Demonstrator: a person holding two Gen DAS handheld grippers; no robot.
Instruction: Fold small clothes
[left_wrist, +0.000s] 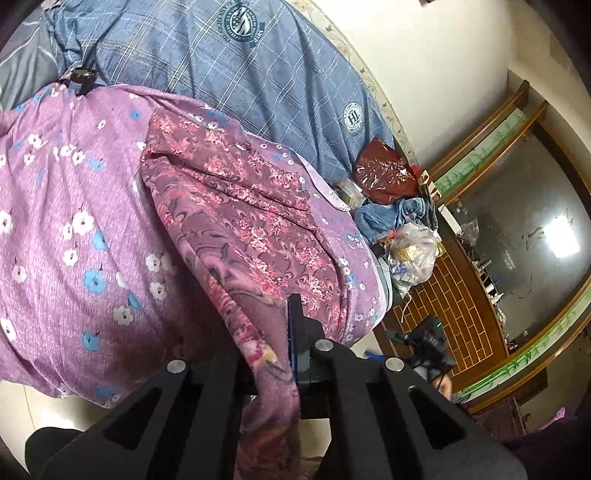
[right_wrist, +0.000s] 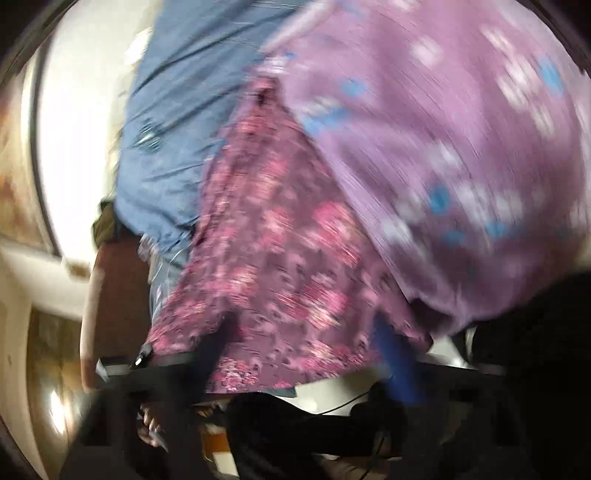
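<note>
A maroon garment with pink flower print (left_wrist: 236, 206) lies on a purple floral bedsheet (left_wrist: 74, 221). My left gripper (left_wrist: 266, 332) is shut on the garment's near edge; cloth hangs down between its fingers over the bed's edge. In the blurred right wrist view the same garment (right_wrist: 273, 258) drapes across my right gripper (right_wrist: 295, 332), with a blue fingertip (right_wrist: 391, 354) showing against the cloth. The blur and the cloth hide how the right jaws stand.
A blue plaid quilt (left_wrist: 240, 74) covers the far bed. A red plastic bag (left_wrist: 384, 173), blue cloth (left_wrist: 399, 214) and a clear bag (left_wrist: 413, 254) sit at the bed's end. A wooden cabinet (left_wrist: 517, 258) stands at the right. White floor lies below.
</note>
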